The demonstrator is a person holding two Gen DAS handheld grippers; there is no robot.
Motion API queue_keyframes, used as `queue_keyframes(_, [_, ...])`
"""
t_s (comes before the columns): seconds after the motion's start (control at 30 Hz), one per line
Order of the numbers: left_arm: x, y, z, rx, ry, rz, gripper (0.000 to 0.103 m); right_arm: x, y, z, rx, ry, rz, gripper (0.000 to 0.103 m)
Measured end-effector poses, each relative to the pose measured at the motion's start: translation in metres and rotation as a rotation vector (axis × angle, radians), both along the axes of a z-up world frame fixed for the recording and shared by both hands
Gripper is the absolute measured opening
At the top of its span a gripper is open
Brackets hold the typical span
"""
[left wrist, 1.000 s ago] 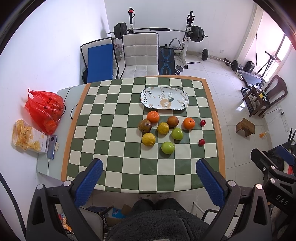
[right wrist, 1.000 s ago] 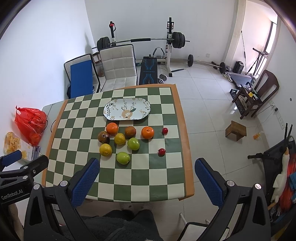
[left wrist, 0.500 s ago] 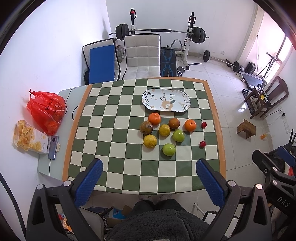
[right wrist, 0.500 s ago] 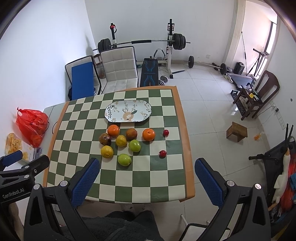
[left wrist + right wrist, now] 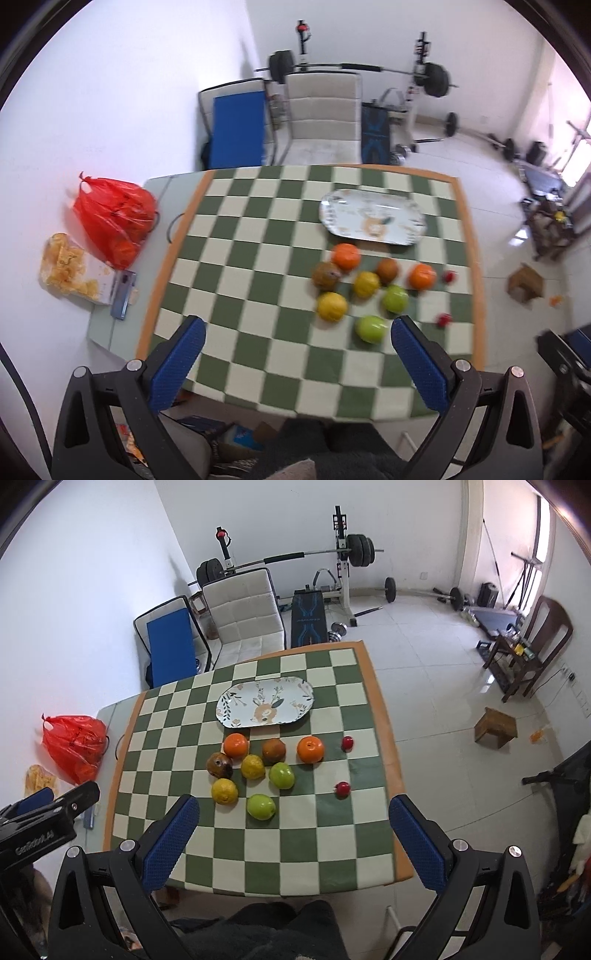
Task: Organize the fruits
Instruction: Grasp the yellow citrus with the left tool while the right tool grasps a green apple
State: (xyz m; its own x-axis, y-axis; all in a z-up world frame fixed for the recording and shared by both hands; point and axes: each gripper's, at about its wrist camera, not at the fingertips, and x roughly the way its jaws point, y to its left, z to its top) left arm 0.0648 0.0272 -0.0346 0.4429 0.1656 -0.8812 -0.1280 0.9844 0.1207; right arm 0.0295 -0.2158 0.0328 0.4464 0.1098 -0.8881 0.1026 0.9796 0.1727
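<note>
**Desk:** What do your two claws show at this moment?

**Operator:** I see both held high above the near edge of the checkered table [image 5: 295, 853]. The left gripper [image 5: 295, 363] has its blue-padded jaws spread wide with nothing between them; the right gripper [image 5: 293, 840] is the same, wide apart and holding nothing.

**Desk:** And the fruit?

**Operator:** All of it lies on the cloth, none on the plate. Nearest me is a green apple [image 5: 261, 806], with a yellow lemon [image 5: 224, 791] just to its left and a small red fruit [image 5: 342, 788] well off to the right. Behind those I see a second green apple [image 5: 282, 775], a second lemon [image 5: 253, 766] and a dark brown fruit [image 5: 219, 765] at the left of the cluster. The far row runs left to right: an orange [image 5: 235, 745] touching the dark fruit, a brown round fruit [image 5: 274, 750], another orange [image 5: 310, 749], then a second small red fruit [image 5: 347, 743] set apart.

**Desk:** Beyond them?

**Operator:** The oval patterned plate [image 5: 229, 705] sits just past the far row, bare. Off the cloth at far left I see a red plastic bag [image 5: 110, 218] beside a snack packet [image 5: 68, 269]. The left view is blurred.
</note>
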Motion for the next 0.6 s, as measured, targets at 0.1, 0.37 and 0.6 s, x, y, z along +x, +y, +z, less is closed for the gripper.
queue_keyframes(0.1, [0.029, 0.015, -0.039, 0.037, 0.069, 0.023, 0.103, 0.027, 0.006, -0.041, 0.049, 0.043, 0.01, 0.103])
queue_keyframes(0.37, [0.104, 0.044, -0.16, -0.05, 0.352, -0.016, 0.1, 0.087, 0.034, -0.184, 0.096, 0.224, 0.034, 0.103])
queue_keyframes(0.6, [0.143, 0.045, -0.248, -0.15, 0.582, -0.063, 0.099, 0.123, 0.068, -0.331, 0.209, 0.475, -0.023, 0.091])
